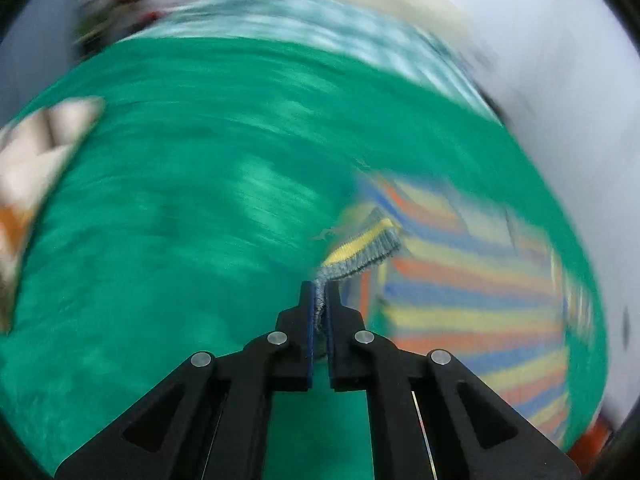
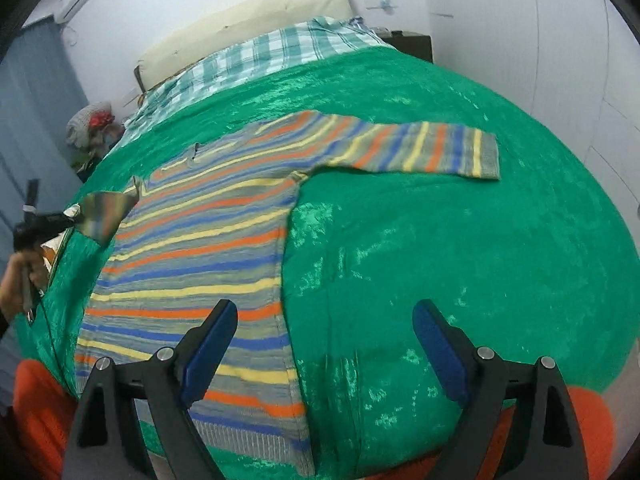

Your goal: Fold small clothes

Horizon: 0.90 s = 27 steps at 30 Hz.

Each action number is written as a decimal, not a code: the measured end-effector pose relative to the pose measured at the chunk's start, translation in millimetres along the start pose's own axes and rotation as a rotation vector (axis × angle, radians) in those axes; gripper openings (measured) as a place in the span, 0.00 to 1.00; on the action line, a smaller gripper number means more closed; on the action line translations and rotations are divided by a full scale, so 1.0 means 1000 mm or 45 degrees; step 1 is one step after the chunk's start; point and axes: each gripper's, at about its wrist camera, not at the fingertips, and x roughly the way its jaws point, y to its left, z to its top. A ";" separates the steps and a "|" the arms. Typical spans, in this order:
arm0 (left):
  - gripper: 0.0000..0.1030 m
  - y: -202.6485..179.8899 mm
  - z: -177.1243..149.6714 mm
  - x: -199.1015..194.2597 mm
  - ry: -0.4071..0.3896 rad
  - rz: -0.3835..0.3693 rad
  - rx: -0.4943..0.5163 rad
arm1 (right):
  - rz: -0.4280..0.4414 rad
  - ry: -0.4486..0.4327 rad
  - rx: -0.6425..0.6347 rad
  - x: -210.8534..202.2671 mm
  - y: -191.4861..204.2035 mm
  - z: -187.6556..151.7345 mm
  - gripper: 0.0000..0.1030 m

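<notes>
Left tool [image 1: 319, 300] sits closest to its lens, fingers pinched together on the grey ribbed cuff [image 1: 362, 254] of the striped sweater [image 2: 208, 248]. Cuff runs from the fingertips toward 1 o'clock in the left wrist view, with a yellow band just behind the ribbing. We see the rest of that view smeared with motion blur; striped knit fills the 3 to 4 o'clock area over the green blanket [image 1: 180, 200].

Right tool [image 2: 324, 344] has its fingers wide apart, holding nothing, hovering over the blanket just beside the sweater's side seam. Left blue pad overlaps the striped body near the hem; right pad is over bare green.

Sweater lies flat on the blanket, hem toward 6 o'clock and neckline toward 11 in the right wrist view. One sleeve [image 2: 408, 148] stretches out flat toward 2 o'clock, cuff end resting on the blanket. The opposite sleeve, at 9 o'clock, is lifted off the bed and blurred, with the left tool and the person's hand [image 2: 18, 280] on it at the frame edge.

Behind the blanket at 12 o'clock we see a teal checked sheet [image 2: 272, 52] and a cream headboard cushion [image 2: 248, 20] against the wall. Orange fabric [image 2: 36, 408] shows at the lower corners, under the blanket edge. Pile of items with something red at 10 o'clock, too small to identify.
</notes>
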 end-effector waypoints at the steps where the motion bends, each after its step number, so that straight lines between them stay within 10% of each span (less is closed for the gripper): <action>1: 0.03 0.024 0.008 -0.006 -0.028 0.033 -0.102 | 0.003 0.002 0.005 0.001 0.000 0.000 0.86; 13: 0.02 0.089 0.025 0.014 -0.016 0.316 -0.347 | -0.020 0.062 0.081 0.011 -0.015 -0.003 0.86; 17: 0.02 0.101 0.009 0.052 0.154 0.440 -0.330 | -0.025 0.093 0.099 0.019 -0.018 -0.003 0.86; 27: 0.12 0.102 -0.004 0.075 0.216 0.491 -0.288 | -0.005 0.147 0.207 0.025 -0.034 -0.003 0.86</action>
